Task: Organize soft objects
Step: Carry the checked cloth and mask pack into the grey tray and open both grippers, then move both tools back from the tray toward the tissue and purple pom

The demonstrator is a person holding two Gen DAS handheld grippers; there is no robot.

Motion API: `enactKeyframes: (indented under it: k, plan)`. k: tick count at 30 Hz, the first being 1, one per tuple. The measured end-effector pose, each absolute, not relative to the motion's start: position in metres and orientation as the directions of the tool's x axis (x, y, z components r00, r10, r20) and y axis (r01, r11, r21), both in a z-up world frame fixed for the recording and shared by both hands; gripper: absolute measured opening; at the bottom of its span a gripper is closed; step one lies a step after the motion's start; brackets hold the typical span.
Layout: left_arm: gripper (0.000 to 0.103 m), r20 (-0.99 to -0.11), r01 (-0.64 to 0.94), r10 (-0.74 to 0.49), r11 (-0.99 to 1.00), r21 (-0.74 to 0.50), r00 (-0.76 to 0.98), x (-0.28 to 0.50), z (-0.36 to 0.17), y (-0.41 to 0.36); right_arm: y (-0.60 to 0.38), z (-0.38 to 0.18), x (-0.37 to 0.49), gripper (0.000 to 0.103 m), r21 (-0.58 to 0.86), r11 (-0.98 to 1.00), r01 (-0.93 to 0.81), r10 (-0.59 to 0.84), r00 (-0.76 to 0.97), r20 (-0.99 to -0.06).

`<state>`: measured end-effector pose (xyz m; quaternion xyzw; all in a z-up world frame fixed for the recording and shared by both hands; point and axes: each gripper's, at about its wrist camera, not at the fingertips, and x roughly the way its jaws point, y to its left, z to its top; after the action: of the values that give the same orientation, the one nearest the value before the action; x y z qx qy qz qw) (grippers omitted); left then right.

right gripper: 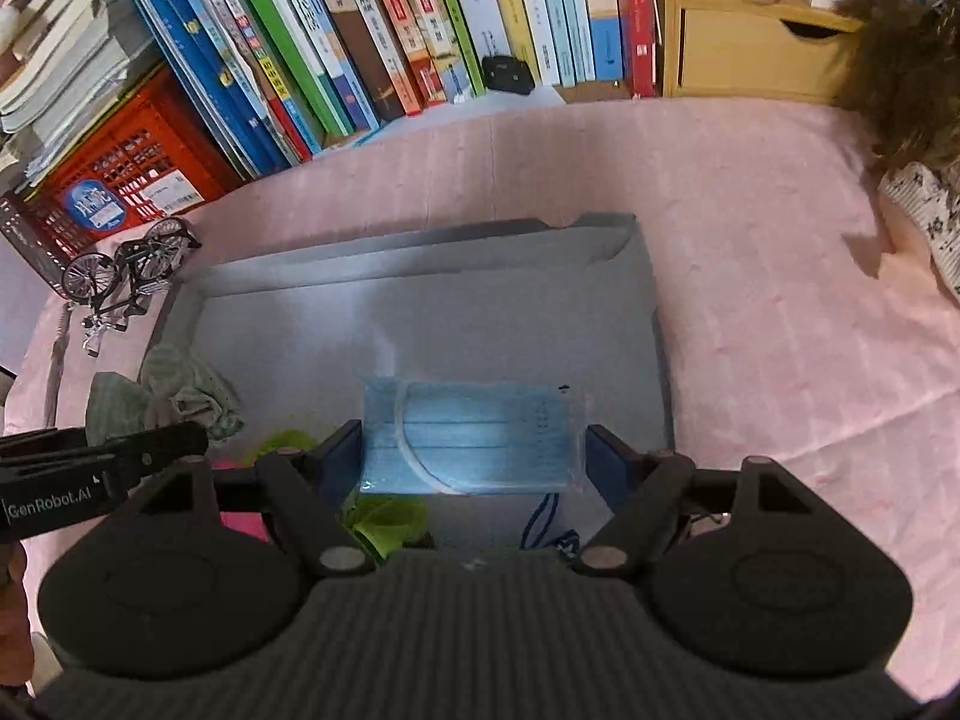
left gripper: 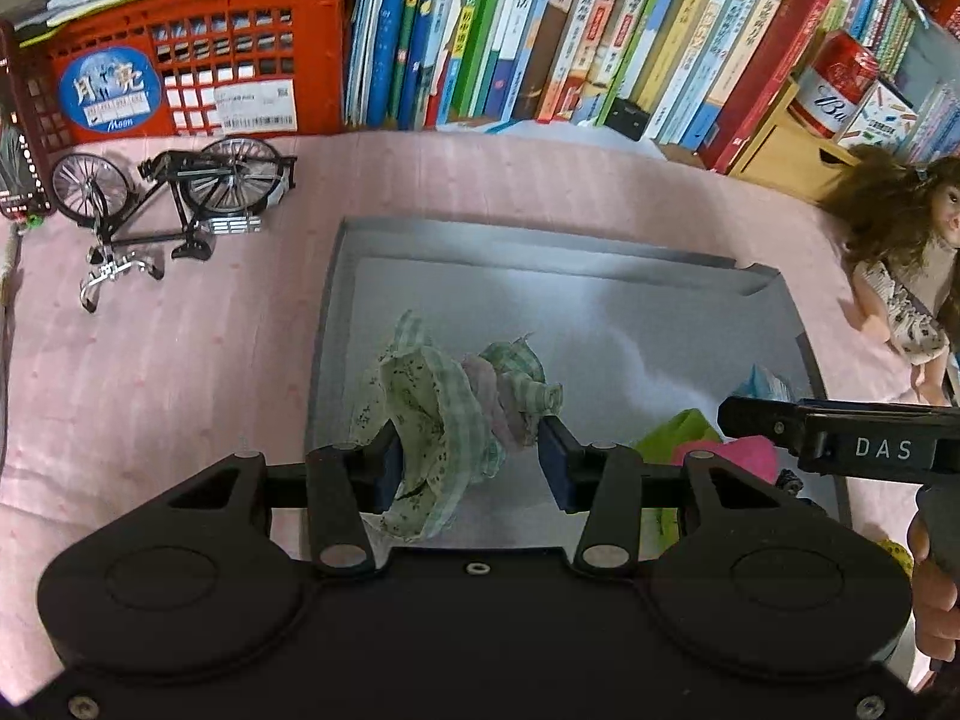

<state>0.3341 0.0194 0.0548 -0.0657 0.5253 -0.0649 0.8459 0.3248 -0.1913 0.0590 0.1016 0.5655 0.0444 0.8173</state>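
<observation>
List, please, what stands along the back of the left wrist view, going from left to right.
Red crate → row of books → red can → doll.

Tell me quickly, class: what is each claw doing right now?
Left claw: closed on the bundled checked cloth over the grey tray.
Right claw: closed on the packaged blue face mask.

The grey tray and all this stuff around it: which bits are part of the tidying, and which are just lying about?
Part of the job:
- grey tray
- checked cloth bundle, held by the left gripper
- wrapped blue face mask, held by the right gripper
- green and pink soft pieces in the tray

Just lying about:
- model bicycle
- doll
- books
- red crate
</observation>
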Motion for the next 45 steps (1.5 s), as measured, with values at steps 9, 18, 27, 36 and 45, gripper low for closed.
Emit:
enactKeyframes:
  k: [9,18,27,36,45]
  plan:
    - [0.047,-0.887,0.029,-0.178,0.983,-0.183,0.425,0.338,0.046,0.021,-0.185,0.047,0.335,0.080,0.184,0.981,0.060,0.155,0.321,-0.934]
    - [0.051,-0.888,0.033,-0.178,0.983,-0.181,0.423,0.338,0.044,0.020,-0.184,0.046,0.338,0.082,0.169,0.984,0.059,0.142,0.318,-0.937]
    - [0.075,-0.877,0.027,-0.166,0.985,-0.172,0.451,0.331,0.052,0.022,-0.187,0.054,0.331,0.090,0.194,0.978,0.072,0.157,0.354,-0.922]
    - [0.082,-0.842,0.032,-0.205,0.975,-0.219,0.499,0.312,0.076,0.031,-0.188,0.071,0.321,0.097,0.221,0.973,0.061,0.180,0.398,-0.900]
    - [0.082,-0.806,0.073,-0.232,0.970,-0.230,0.545,0.276,0.098,0.037,-0.179,0.105,0.290,0.099,0.213,0.977,-0.010,0.191,0.484,-0.854]
